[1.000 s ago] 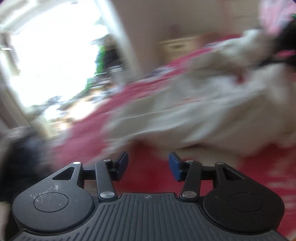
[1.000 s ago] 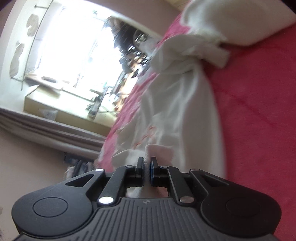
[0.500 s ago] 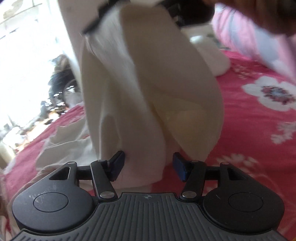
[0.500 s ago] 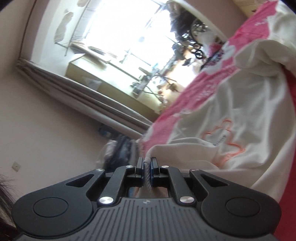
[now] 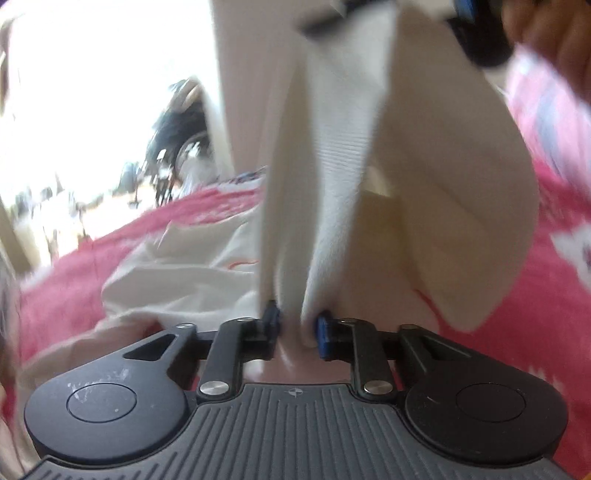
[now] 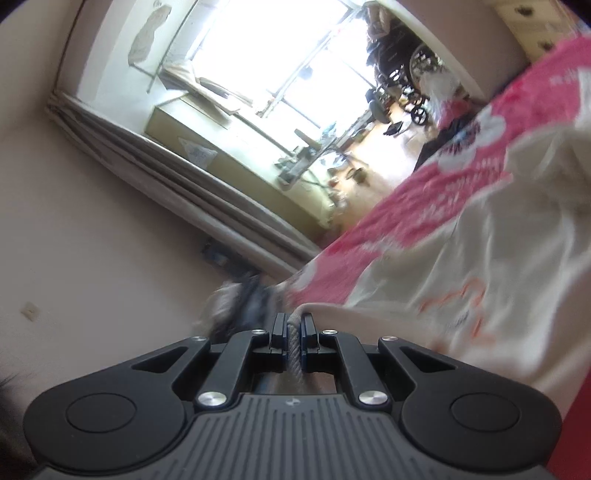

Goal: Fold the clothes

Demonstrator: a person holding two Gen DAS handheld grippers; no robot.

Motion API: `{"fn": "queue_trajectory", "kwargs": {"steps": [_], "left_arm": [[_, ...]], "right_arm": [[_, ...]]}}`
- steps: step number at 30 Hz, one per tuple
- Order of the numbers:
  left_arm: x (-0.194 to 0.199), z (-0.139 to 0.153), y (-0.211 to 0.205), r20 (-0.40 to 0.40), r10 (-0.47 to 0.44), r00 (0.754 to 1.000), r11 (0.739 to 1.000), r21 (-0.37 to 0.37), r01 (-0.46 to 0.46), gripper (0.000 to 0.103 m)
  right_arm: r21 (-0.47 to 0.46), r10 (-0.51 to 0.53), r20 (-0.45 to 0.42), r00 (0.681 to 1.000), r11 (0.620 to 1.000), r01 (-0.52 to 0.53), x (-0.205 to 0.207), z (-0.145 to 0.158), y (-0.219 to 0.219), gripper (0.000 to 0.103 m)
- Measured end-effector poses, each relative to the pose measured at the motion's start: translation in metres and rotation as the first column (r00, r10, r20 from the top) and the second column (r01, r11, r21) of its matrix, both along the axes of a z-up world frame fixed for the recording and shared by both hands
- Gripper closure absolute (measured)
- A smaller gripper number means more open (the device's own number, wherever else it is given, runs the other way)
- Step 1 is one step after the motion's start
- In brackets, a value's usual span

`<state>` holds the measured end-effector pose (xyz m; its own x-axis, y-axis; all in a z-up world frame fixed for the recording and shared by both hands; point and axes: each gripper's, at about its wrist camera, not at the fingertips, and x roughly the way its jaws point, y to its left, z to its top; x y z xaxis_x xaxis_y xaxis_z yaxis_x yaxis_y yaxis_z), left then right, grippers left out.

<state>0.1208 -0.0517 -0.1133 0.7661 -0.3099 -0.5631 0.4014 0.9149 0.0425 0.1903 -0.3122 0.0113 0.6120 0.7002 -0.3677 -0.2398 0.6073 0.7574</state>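
A cream-white garment (image 5: 399,177) hangs in front of the left wrist camera, lifted above the red floral bedspread (image 5: 535,302). My left gripper (image 5: 297,325) has its jaws closed in on a hanging fold of it. In the right wrist view my right gripper (image 6: 293,328) is shut on a ribbed edge of the same garment (image 6: 498,266), which drapes to the right and carries an orange outline print. The right gripper also shows, blurred, at the top of the left wrist view (image 5: 476,33), holding the garment's top.
The bedspread (image 6: 424,206) covers the bed. A bright window (image 6: 280,59) with a curtain (image 6: 177,177) and a low cabinet lie beyond. A wheelchair (image 6: 413,74) and clutter stand on the floor. A pink patterned pillow (image 5: 546,85) lies at the right.
The right gripper has lifted the garment off the bed. The left gripper, open a second ago, has moved up to the hanging fold and closed on it.
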Motion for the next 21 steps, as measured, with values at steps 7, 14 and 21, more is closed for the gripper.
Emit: {"fn": "queue_trajectory", "kwargs": {"steps": [7,14,21], "left_arm": [[0.061,-0.030,0.042,-0.291,0.160,0.943,0.979,-0.077,-0.190,0.086],[0.058,-0.035,0.047,-0.334,0.109,0.936,0.981,-0.119,-0.157,0.078],[0.064,-0.039,0.041,-0.384,0.102,0.918,0.973,-0.156,-0.173,0.063]], "right_arm": [[-0.302,-0.283,-0.010,0.959,0.915,0.267,0.058,-0.046,-0.023,0.057],[-0.400,-0.177,0.051,0.983,0.898,0.182,-0.035,-0.044,-0.010,0.050],[-0.408,-0.236,-0.015,0.972,0.889,0.209,-0.053,-0.049,0.002,0.043]]}}
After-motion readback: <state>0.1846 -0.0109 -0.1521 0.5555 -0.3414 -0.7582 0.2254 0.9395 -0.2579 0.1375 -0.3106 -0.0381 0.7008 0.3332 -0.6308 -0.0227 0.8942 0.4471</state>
